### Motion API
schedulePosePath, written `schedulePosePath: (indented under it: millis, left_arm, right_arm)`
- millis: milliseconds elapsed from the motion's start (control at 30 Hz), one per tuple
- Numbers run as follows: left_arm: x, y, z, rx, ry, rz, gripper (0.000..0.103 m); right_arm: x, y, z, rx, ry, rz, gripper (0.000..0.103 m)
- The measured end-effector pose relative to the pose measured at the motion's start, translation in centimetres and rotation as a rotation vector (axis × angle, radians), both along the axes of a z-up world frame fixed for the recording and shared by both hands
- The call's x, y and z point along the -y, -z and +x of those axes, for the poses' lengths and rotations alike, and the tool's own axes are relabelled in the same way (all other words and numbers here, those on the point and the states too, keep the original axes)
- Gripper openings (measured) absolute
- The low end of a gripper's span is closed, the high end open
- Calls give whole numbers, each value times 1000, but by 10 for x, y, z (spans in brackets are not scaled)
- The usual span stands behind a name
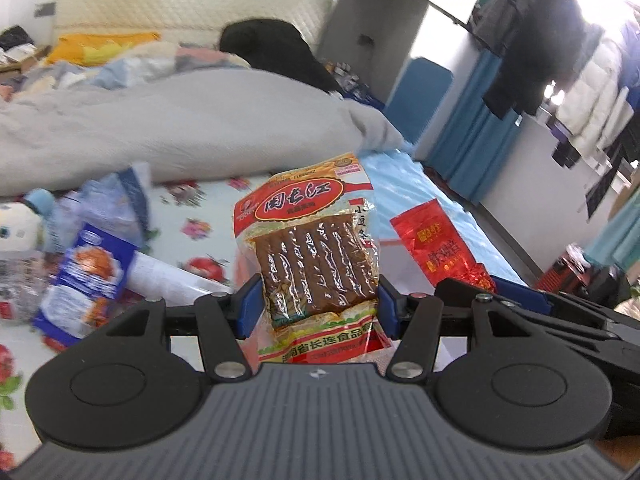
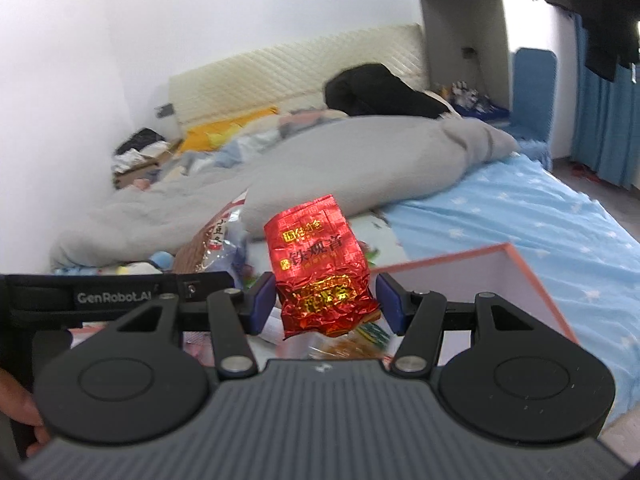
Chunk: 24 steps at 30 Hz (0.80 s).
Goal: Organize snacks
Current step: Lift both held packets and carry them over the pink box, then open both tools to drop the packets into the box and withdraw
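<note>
Left tool clamps tofu pack; right tool clamps red packet above box. Thin crinkled foil may slip from pads mid-carry.

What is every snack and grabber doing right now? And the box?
Left gripper: shut on the brown snack pack, lifted.
Brown snack pack: sealed, held upright.
Right gripper: shut on the red foil packet.
Red foil packet: sealed, crinkled, held up.
Pink-rimmed box: open, lidless.
Blue snack bag: lying on the bed.
</note>
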<state>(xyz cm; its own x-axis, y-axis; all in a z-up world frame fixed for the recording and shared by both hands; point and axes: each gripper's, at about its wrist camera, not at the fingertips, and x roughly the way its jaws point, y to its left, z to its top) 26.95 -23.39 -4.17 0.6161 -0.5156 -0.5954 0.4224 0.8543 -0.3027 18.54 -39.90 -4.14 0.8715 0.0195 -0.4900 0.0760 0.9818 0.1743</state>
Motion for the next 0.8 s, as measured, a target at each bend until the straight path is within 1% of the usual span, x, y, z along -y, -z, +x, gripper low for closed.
schedulePosePath:
  millis: [67,233,467,667,800]
  left_arm:
    - [17,12,5,-28,24,0,63]
    - [50,46,10,-99,76,11,63]
    - [79,98,24,-200,117,71,63]
    - [94,122,32,-248,136,133,63]
    - [100,133,36,-275,131,147,63]
  right_arm:
    - [10,8,2,-31,16,-3,58]
    - [39,31,1,-99,75,31,58]
    - [67,67,0,-195,134,72,58]
    - [82,99,9,-284,140,104,58]
    - [92,115,12,-327,139,133,58]
